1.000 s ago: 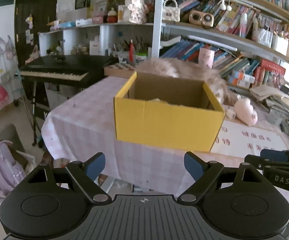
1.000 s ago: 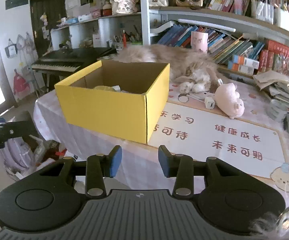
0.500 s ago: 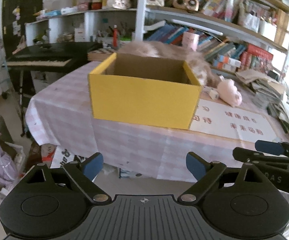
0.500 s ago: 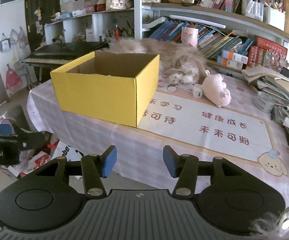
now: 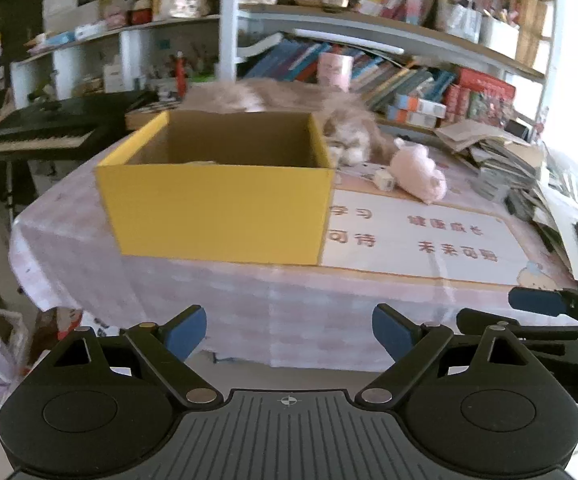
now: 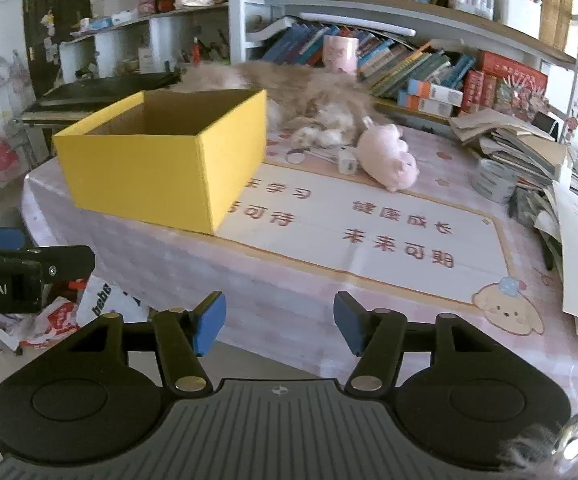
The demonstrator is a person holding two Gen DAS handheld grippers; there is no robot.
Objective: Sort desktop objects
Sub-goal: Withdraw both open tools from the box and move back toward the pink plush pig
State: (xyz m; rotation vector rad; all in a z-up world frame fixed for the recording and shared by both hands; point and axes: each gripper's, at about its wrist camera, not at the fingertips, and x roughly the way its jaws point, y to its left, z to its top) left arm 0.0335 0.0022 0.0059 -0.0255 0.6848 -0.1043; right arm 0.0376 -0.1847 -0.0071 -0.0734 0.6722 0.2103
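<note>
- A yellow cardboard box point(image 6: 161, 160) stands open on a pink-checked tablecloth point(image 6: 273, 292), at the table's left end.
- Right of the box, near a desk mat point(image 6: 369, 224), lie a pink plush toy point(image 6: 389, 158) and a small white charger point(image 6: 347, 162), just beside each other.
- A fluffy cat point(image 6: 309, 96) lies behind them; reaching for the toy could startle or brush it.
- The left gripper point(image 5: 287, 332) hangs before the table edge, angled downward, jaws wide apart and empty.
- The right gripper point(image 6: 277, 320) sits beside it, also angled down, jaws opening with nothing between them.
</note>
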